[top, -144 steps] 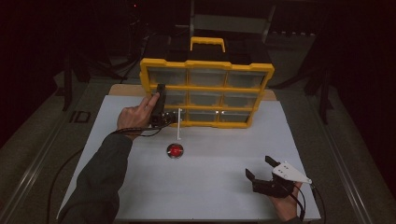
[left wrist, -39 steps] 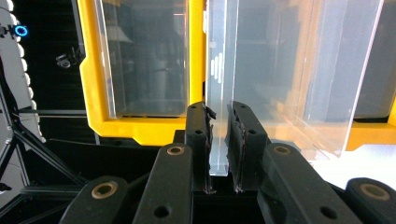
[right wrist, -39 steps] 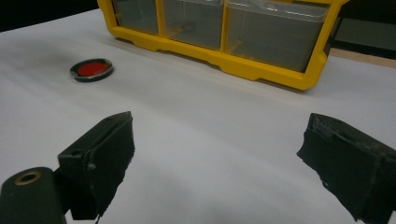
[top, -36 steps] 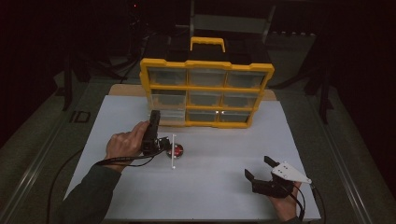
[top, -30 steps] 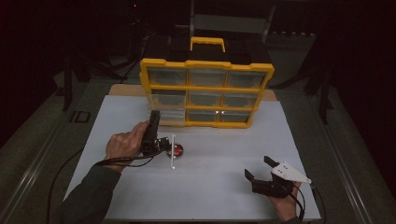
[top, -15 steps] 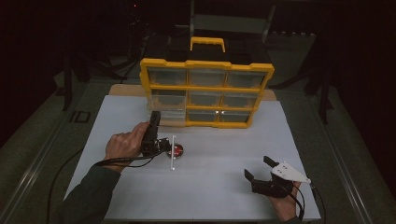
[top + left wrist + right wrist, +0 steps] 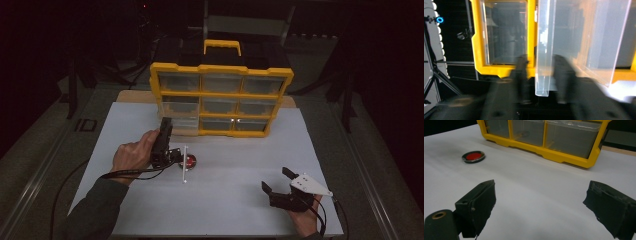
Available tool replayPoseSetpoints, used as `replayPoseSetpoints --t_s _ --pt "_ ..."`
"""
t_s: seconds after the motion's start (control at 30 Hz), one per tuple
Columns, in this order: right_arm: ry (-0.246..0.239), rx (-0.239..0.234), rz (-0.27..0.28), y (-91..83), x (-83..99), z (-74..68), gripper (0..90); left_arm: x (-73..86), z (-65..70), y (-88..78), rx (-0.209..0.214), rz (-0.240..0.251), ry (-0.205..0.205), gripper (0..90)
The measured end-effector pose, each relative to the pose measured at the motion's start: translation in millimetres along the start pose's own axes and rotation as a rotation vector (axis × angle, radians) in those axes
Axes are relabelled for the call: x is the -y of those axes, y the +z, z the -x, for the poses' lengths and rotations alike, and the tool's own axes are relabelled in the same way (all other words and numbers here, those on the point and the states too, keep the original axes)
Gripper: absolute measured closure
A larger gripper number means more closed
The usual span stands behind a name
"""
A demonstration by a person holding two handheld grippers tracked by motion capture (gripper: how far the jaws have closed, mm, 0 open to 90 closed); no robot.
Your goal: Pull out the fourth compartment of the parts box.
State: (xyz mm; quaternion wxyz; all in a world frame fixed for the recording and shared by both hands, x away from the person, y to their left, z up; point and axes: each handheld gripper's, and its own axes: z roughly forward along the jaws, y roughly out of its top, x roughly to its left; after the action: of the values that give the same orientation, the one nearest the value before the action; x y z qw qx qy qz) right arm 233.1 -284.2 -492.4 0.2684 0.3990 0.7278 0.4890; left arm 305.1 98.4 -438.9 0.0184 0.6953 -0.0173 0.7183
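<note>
Left tongs low over table, jaws just opened, standing either side of clear drawer, pads off it. Drawer's long axis runs toward and away from person, just beside red disc. Organizer beyond, near. Right tongs open, empty, well apart; left hand nearer.
</note>
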Motion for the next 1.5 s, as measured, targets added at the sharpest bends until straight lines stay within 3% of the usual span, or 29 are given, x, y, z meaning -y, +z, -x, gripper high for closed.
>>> replayPoseSetpoints --t_s 0.03,0.07,0.17,0.23,0.27,0.37,0.43,0.47,0.5,0.57,0.6,0.67,0.73,0.77,0.83,0.87,0.93,1.07,1.1,1.13,1.2,1.23,1.27,1.3,1.33,1.37,1.4,1.43,1.5 --pt "0.0 0.0 0.0 0.0 0.0 0.1 8.7 1.2 -0.4 0.0 0.002 0.01 -0.029 45.4" --pt "-0.001 0.001 0.0 0.1 0.0 -0.1 8.7 2.1 -1.9 0.0 0.03 0.005 -0.054 27.0" --pt "-0.001 0.001 0.0 0.0 0.0 -0.1 8.7 3.4 -2.5 -0.7 0.053 0.009 -0.086 13.5" --pt "0.0 0.002 0.0 -0.1 0.0 0.0 8.7 5.0 -4.0 -1.6 0.084 0.015 -0.137 10.7" --pt "0.001 0.003 0.002 -0.3 -0.1 0.2 8.7 6.3 -5.8 -1.9 0.131 0.008 -0.168 5.4" --pt "0.0 0.003 0.003 -0.2 0.0 0.3 8.7 8.4 -6.6 -1.3 0.176 -0.005 -0.193 0.9" --pt "0.001 0.003 0.003 -0.4 -0.1 0.1 8.7 11.2 -6.2 -1.1 0.211 0.0 -0.227 0.0" --pt "0.001 0.003 0.004 -0.4 -0.1 0.3 8.7 14.0 -5.9 -1.3 0.244 -0.003 -0.277 0.0" --pt "0.001 0.003 0.004 -0.4 -0.1 0.3 8.7 14.0 -5.9 -1.3 0.244 -0.003 -0.277 0.0" --pt "0.003 0.003 0.005 -0.5 -0.1 0.5 8.7 17.6 -6.3 -1.6 0.289 0.006 -0.353 0.0" --pt "0.003 0.002 0.005 -0.6 -0.1 0.4 8.7 21.7 -6.1 -1.2 0.337 0.006 -0.422 0.0" --pt "0.002 0.003 0.006 -0.5 -0.1 0.3 8.7 23.7 -5.8 -1.0 0.351 0.006 -0.454 0.0" --pt "0.003 0.002 0.006 -0.7 -0.2 0.2 8.7 30.1 -5.0 -1.2 0.411 0.005 -0.541 0.0" --pt "0.003 0.002 0.006 -0.7 -0.2 0.2 8.7 30.1 -5.0 -1.2 0.411 0.005 -0.541 0.0" --pt "0.004 0.002 0.008 -1.1 -0.2 0.5 8.7 38.0 -4.5 -3.8 0.473 0.024 -0.64 0.0" --pt "0.004 0.002 0.008 -1.1 -0.2 0.5 8.7 38.0 -4.5 -3.8 0.473 0.024 -0.64 0.0" --pt "0.006 0.002 0.01 -1.5 -0.2 0.7 8.7 44.1 -3.7 -4.9 0.511 0.025 -0.716 0.0" --pt "0.005 -0.002 0.013 -1.2 -0.3 0.4 8.7 59.1 -1.2 -5.9 0.584 0.044 -0.892 0.0" --pt "0.003 -0.003 0.015 -1.2 -0.3 0.4 8.7 67.7 1.0 -6.2 0.624 0.058 -1.002 0.0" --pt "0.003 -0.003 0.015 -1.2 -0.3 0.4 8.7 67.7 1.0 -6.2 0.624 0.058 -1.002 0.0" --pt "0.005 -0.004 0.017 -1.4 -0.4 0.8 8.7 77.4 6.1 -9.0 0.684 0.077 -1.129 0.0" --pt "0.007 -0.003 0.019 -1.5 -0.4 0.9 8.7 79.9 8.1 -10.5 0.694 0.081 -1.167 0.0" --pt "0.007 -0.003 0.019 -1.5 -0.4 0.9 8.7 79.9 8.1 -10.5 0.694 0.081 -1.167 0.0" --pt "0.011 -0.004 0.022 -1.5 -0.4 1.3 8.7 85.7 11.3 -14.3 0.701 0.092 -1.227 0.0" --pt "0.011 -0.004 0.022 -1.5 -0.4 1.3 8.7 85.7 11.3 -14.3 0.701 0.092 -1.227 0.0" --pt "0.01 -0.005 0.023 -1.3 -0.5 1.7 8.7 92.4 12.9 -18.0 0.699 0.096 -1.282 0.0" --pt "0.01 -0.005 0.023 -1.3 -0.5 1.7 8.7 92.4 12.9 -18.0 0.699 0.096 -1.282 0.0" --pt "0.011 -0.008 0.024 -1.3 -0.5 1.9 8.7 100.0 13.4 -20.8 0.722 0.108 -1.349 0.0" --pt "0.011 -0.008 0.028 -1.3 -0.6 2.1 8.7 103.8 13.6 -23.1 0.73 0.115 -1.381 0.0"
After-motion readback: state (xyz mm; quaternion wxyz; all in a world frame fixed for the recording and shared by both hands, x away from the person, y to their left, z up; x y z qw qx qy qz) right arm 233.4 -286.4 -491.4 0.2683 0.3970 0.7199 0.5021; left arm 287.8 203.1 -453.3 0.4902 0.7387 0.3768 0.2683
